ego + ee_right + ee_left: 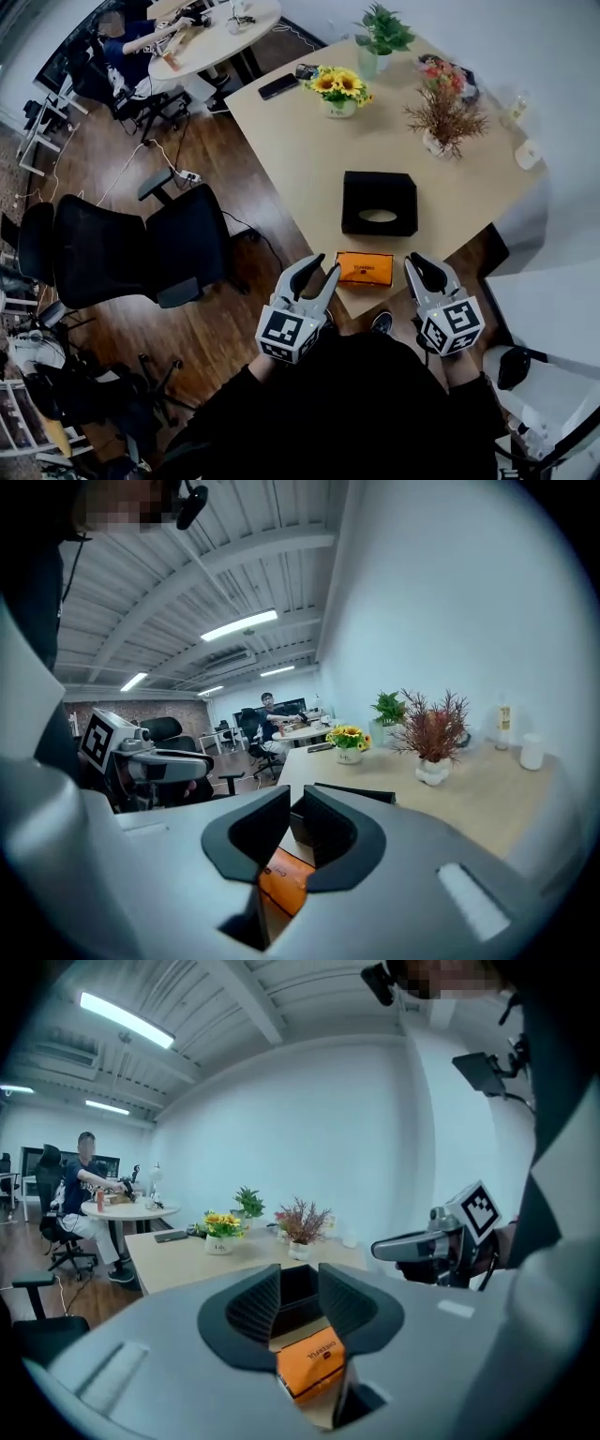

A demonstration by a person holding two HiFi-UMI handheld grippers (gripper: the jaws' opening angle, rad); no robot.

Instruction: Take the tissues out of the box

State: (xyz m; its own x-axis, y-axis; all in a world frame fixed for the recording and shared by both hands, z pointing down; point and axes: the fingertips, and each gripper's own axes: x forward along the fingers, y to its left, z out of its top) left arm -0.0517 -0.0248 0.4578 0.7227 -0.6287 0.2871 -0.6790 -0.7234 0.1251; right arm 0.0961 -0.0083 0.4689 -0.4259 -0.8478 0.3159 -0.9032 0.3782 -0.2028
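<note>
Dark sleeves (356, 403) fill the bottom of the head view, and both grippers are held out from them over the near edge of the table (300, 150). On the left gripper (326, 263) the jaws stand a little apart and grasp nothing. In its own view the gap between them frames the tissue box (300, 1290) further back on the table, with the orange pack (309, 1361) showing below and nearer. The right gripper (419, 262) has its jaws drawn almost together, with only a thin slit left and nothing caught in it. Its view shows the orange pack under the jaws and the edge of the tissue box just past their tips.

From above, the tissue box (379, 202) is black and sits upright near the middle of the table, ahead of both grippers and clear of them. A white tissue (378, 216) shows in the oval slot on its top. The orange pack (365, 268) lies flat at the table's near edge, between the two grippers and in front of the box.

Farther back stand a sunflower pot (339, 92), a dried plant (442, 117), a green plant (382, 33) and a phone (278, 86). Office chairs (131, 244) stand on the wooden floor to the left, and a person (131, 37) sits at a round table beyond.
</note>
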